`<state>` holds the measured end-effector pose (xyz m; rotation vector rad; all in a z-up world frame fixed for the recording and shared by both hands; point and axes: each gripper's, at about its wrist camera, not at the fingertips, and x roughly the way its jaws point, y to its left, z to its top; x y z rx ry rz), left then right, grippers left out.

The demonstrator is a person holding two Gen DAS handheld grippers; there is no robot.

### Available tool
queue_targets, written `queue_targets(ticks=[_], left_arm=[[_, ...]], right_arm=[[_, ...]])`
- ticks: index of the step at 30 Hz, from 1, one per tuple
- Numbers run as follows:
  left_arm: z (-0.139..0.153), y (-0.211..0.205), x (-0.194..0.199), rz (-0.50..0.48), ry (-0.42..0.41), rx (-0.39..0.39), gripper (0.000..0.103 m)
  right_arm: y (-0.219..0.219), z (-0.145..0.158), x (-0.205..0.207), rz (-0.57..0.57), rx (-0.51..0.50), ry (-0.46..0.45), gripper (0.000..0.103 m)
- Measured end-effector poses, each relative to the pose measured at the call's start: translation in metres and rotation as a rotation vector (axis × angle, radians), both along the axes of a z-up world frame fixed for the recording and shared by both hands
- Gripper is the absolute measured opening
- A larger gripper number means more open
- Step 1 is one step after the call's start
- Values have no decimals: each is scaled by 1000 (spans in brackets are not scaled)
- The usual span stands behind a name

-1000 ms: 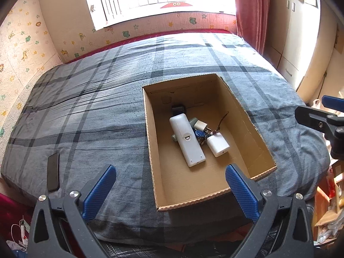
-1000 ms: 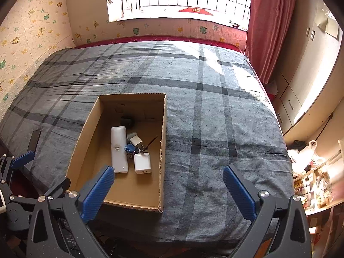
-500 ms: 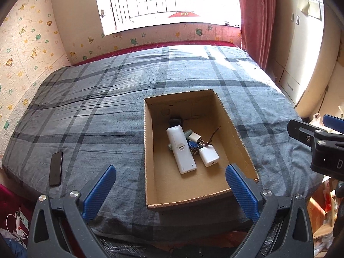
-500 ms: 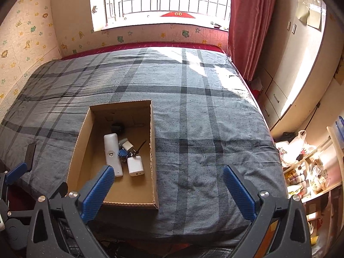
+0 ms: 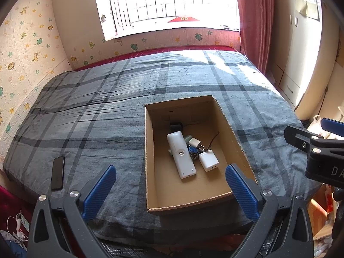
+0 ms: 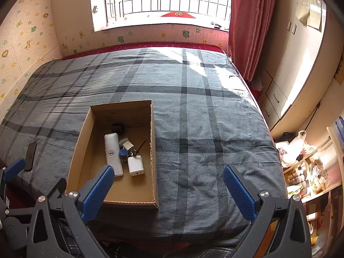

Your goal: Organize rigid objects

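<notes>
Hovering released above the bed [image 5: 107,111], both claws, left [image 5: 169,191] and right [image 6: 168,190], hold nothing; the phone [image 5: 58,173] could be overlooked outside the box [image 5: 150,167].

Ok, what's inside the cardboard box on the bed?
The open brown cardboard box holds a long white remote, a white square charger, a smaller white plug adapter, a blue key fob and a dark object. Whatever lies beneath the remote is covered.

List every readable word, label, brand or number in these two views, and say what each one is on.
"DA", cut off by the frame edge: white letters on the right gripper body, left wrist view.
Red print on the white plastic bag beside the bed: too blurred to read.
Red sign outside the window: marks unreadable.
</notes>
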<state>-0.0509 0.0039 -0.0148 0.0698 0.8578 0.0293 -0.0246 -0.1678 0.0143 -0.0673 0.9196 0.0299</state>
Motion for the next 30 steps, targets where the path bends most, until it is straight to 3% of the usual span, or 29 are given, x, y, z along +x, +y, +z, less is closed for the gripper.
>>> queue_targets(ticks=[30], left_arm=[[-9, 1, 8, 4, 23, -3, 103]], right_arm=[[0, -10, 8, 0, 9, 30, 103]])
